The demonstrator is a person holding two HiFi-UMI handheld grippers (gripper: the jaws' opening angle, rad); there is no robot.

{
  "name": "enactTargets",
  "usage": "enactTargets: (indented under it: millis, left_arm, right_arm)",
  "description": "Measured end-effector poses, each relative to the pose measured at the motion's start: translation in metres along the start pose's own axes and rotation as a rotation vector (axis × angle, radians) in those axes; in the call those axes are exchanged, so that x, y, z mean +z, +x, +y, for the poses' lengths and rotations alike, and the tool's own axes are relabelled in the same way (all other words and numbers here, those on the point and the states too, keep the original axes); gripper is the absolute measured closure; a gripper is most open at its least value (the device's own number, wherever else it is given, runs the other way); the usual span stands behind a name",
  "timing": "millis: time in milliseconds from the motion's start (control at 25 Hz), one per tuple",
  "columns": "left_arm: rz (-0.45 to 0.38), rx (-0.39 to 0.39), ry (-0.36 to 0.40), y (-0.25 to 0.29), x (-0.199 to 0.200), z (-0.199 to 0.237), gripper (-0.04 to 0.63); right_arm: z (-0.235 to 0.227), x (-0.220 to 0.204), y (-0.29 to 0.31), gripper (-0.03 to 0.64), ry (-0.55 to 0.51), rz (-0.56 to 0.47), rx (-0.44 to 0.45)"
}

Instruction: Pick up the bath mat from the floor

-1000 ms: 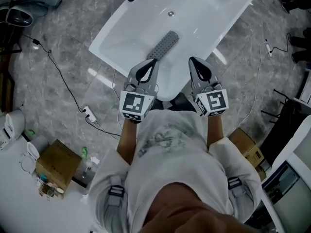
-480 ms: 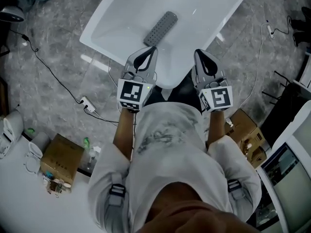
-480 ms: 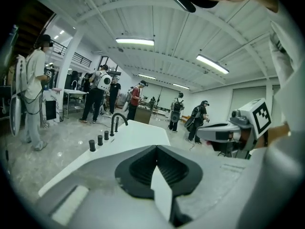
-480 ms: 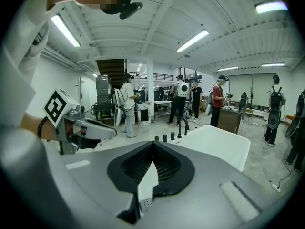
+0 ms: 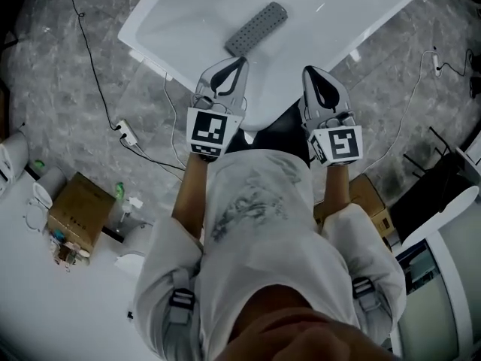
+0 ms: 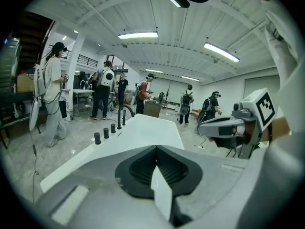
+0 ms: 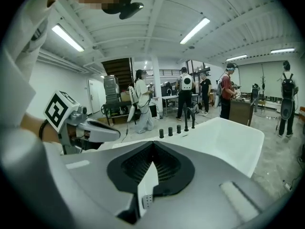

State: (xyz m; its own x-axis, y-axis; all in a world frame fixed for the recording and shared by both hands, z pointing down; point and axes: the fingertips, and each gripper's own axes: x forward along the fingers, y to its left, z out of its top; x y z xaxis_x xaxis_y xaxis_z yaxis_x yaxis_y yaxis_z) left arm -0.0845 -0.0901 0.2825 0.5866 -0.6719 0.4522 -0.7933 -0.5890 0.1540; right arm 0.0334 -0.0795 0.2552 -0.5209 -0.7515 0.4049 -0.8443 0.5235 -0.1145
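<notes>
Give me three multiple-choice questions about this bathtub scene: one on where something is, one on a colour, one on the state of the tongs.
1. Where does the grey perforated mat lie?
A. inside the tub
B. on the cardboard box
C. on the grey floor

2. What colour is the tub?
A. black
B. white
C. green

3. How do the left tongs and right tongs stand?
A. both wide open
B. one open, one shut
C. both shut, empty

Answers: 1 A, it rests on the tub's bottom; 2 B, white all over; 3 C, each gripper view shows the jaws meeting with nothing between.
</notes>
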Motion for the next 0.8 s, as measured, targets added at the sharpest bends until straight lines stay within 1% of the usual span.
enactTargets:
  millis: [120, 280, 440, 600, 800]
  left_arm:
    - [0.024, 0.006, -0.03, 0.018, -0.016, -0.004, 0.592]
    - [0.073, -0.004, -0.062, 0.045, -0.041, -0.01, 0.592]
    - [0.124, -0.014, -0.052, 0.073, -0.069, -0.012, 0.592]
    - [0.149, -0.025, -0.057, 0.094, -0.09, -0.01, 0.592]
    - [0.192, -0.039, -0.044, 0.127, -0.12, -0.006, 0.592]
  right_arm:
    - [-0.012, -0.014, 0.012, 0.615, -0.002, 0.023, 0.02]
    - [-0.033, -0.035, 0.023, 0.615, -0.005, 0.048, 0.021]
    - [-0.051, -0.065, 0.037, 0.615, 0.0, 0.086, 0.023]
    - [-0.061, -0.095, 0.047, 0.615, 0.014, 0.153, 0.022]
    - [-0.076, -0.128, 0.067, 0.615, 0.029, 0.189, 0.02]
